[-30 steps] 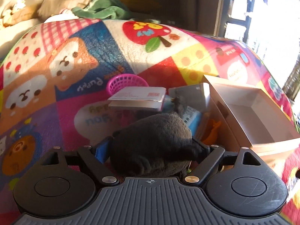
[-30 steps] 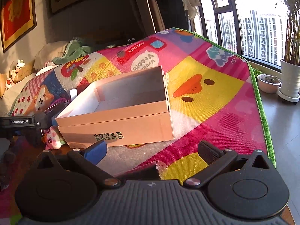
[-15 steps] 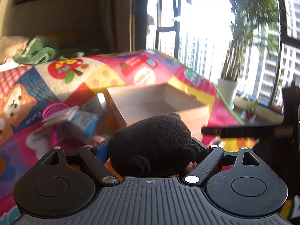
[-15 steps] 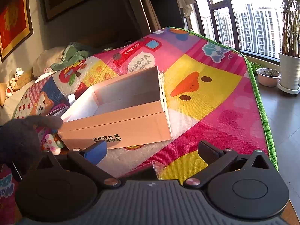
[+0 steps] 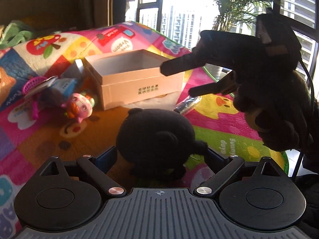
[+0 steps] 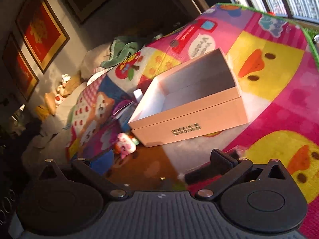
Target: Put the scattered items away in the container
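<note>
My left gripper (image 5: pixel 159 155) is shut on a black plush toy (image 5: pixel 155 137) and holds it above the mat, in front of the open pink cardboard box (image 5: pixel 139 87). The box is empty inside and also shows in the right wrist view (image 6: pixel 187 119). My right gripper (image 6: pixel 159 159) is open and empty, tilted, above the mat near the box's front; it appears in the left wrist view (image 5: pixel 183 79) as a dark shape at the right. A pink doll (image 5: pixel 78 107) lies left of the box, also in the right wrist view (image 6: pixel 125 144). A clear wrapped item (image 5: pixel 188 104) lies by the box's right corner.
A colourful play mat (image 5: pixel 219 123) covers the floor. A magenta basket (image 5: pixel 32 82), a card and a blue packet (image 5: pixel 63 84) are piled left of the box. Pillows and a green cloth (image 6: pixel 123 51) lie at the back; windows and a potted plant (image 5: pixel 239 6) stand to the right.
My left gripper has swung right and back with the black plush, so the box is now ahead of it. My right gripper has lifted and tilted; the wrapped item is no longer between its fingers.
</note>
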Demonstrator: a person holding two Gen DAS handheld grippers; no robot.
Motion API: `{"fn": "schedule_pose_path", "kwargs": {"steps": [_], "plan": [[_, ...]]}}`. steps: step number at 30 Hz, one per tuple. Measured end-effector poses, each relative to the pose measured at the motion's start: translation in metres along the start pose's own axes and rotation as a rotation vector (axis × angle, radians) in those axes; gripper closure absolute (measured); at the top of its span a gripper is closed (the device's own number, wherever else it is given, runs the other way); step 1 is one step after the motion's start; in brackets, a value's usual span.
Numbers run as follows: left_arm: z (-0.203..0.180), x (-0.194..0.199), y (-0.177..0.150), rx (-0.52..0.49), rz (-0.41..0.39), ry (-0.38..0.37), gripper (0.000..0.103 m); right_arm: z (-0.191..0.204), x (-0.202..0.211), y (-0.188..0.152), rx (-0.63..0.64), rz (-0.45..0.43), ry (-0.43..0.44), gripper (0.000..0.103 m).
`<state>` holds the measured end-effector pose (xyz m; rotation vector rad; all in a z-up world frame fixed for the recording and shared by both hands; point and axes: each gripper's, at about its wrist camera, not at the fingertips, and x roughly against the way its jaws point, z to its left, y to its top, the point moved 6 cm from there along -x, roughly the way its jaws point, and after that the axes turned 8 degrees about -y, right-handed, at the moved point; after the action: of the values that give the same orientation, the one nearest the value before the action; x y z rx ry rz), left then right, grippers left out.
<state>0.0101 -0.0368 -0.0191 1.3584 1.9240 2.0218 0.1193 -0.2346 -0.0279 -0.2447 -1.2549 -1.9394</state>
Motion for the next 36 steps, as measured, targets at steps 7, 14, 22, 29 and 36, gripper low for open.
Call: {"fn": "schedule_pose_path", "kwargs": {"steps": [7,14,22,29,36], "plan": [[0.015,0.027,0.008,0.146,-0.029,-0.015,0.001,0.017,-0.036,-0.013,-0.079,0.204,-0.002,0.04],[0.032,0.014,0.017,0.313,0.003,-0.093,0.0,0.009,-0.021,-0.028,-0.092,0.198,-0.098,0.044],[0.036,-0.014,0.018,0.403,0.081,-0.181,0.0,-0.002,-0.022,-0.034,-0.237,0.286,0.015,0.051],[0.029,-0.015,0.037,0.374,0.002,-0.244,0.0,0.026,-0.024,-0.033,-0.25,0.295,0.193,0.052],[0.0,-0.003,0.053,0.166,-0.025,-0.242,0.0,0.057,-0.001,-0.017,-0.108,0.195,0.246,0.051]]}}
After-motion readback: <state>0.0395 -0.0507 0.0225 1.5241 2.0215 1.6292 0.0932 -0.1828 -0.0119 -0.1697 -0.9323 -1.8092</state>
